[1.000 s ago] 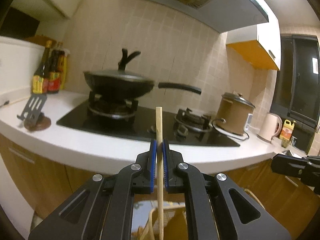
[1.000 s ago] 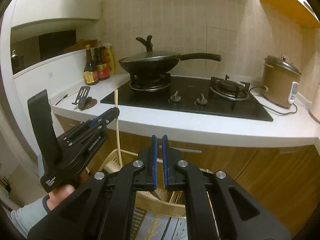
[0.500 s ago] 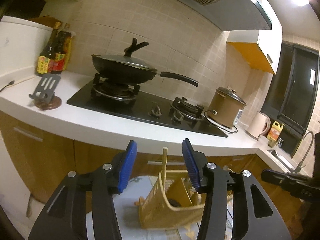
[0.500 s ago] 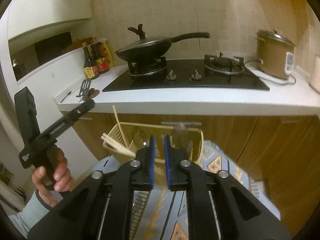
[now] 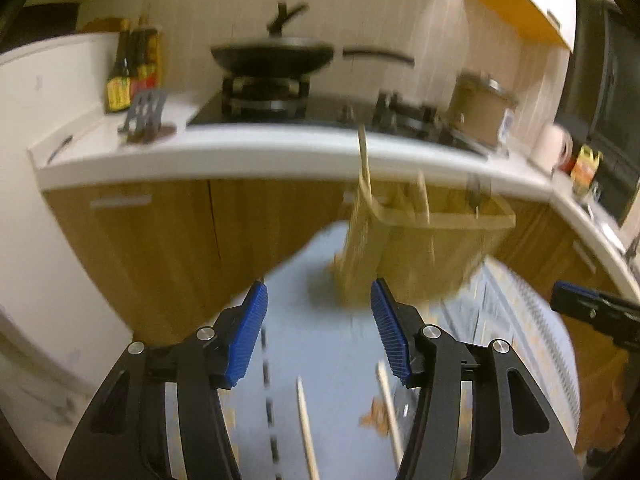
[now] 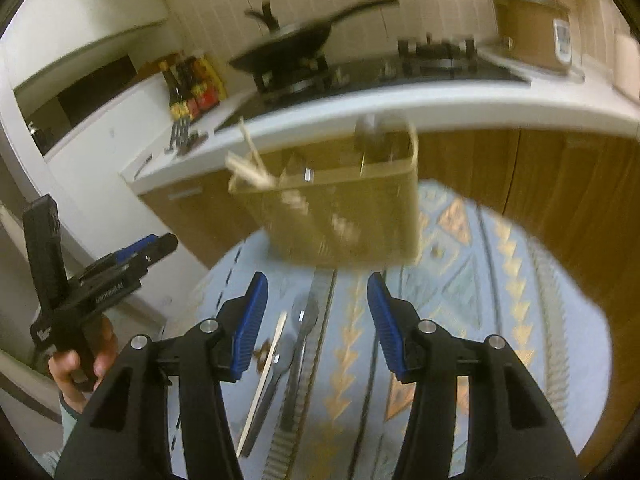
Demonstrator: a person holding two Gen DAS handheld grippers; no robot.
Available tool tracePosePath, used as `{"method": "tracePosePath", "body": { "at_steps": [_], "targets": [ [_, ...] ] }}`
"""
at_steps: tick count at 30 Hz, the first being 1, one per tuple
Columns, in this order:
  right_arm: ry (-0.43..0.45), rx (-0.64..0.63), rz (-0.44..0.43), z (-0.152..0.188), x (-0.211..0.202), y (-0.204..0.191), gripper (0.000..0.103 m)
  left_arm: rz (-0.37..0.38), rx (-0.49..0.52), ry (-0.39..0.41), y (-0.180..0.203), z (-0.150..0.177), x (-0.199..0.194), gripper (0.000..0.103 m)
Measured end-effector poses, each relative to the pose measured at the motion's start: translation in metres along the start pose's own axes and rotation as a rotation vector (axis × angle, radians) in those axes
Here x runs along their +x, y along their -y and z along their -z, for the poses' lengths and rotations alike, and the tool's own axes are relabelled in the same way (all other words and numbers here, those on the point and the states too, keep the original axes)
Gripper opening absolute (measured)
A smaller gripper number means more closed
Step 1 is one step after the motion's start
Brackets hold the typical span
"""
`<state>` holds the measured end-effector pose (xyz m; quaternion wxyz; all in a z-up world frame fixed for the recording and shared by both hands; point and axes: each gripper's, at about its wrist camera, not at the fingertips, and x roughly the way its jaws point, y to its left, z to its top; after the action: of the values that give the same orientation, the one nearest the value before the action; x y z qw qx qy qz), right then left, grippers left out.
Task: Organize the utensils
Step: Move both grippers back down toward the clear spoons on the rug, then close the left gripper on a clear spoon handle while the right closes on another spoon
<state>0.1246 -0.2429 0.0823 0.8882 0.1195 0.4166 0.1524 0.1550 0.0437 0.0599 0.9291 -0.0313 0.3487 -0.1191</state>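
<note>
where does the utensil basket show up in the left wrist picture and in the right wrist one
Left wrist: the utensil basket stands right of centre on the blue rug, above the open left gripper.
Right wrist: the basket sits at centre, just above the open right gripper.
Shared landmark: the black wok on the stove, behind the basket in both views.

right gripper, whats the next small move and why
Probably lower the right gripper onto the spoon lying on the blue mat just ahead of its fingers. Its jaws are open and empty, and the spoon lies between them beside a chopstick. The utensil basket ahead already holds chopsticks, so loose pieces on the mat appear to be what is left.
</note>
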Motion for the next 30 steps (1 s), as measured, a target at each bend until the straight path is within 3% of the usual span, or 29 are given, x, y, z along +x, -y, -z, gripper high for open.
{"method": "tracePosePath", "body": {
  "at_steps": [4, 10, 14, 22, 30],
  "targets": [
    [-0.084, 0.034, 0.014, 0.022, 0.022, 0.000, 0.049, -0.008, 0.036, -0.088, 0.004, 0.032, 0.007, 0.052],
    [-0.169, 0.070, 0.036, 0.052, 0.047, 0.006, 0.048, 0.046, 0.131, -0.219, 0.025, 0.078, 0.022, 0.051],
    [-0.196, 0.090, 0.027, 0.071, 0.054, 0.010, 0.048, 0.074, 0.164, -0.282, 0.039, 0.100, 0.032, 0.036],
    [-0.208, 0.119, 0.041, 0.097, 0.054, 0.028, 0.048, 0.133, 0.136, -0.287, 0.054, 0.109, 0.031, 0.036],
    [-0.192, 0.117, 0.056, 0.093, 0.046, 0.037, 0.048, 0.178, 0.132, -0.335, 0.072, 0.111, 0.043, 0.019]
  ]
}}
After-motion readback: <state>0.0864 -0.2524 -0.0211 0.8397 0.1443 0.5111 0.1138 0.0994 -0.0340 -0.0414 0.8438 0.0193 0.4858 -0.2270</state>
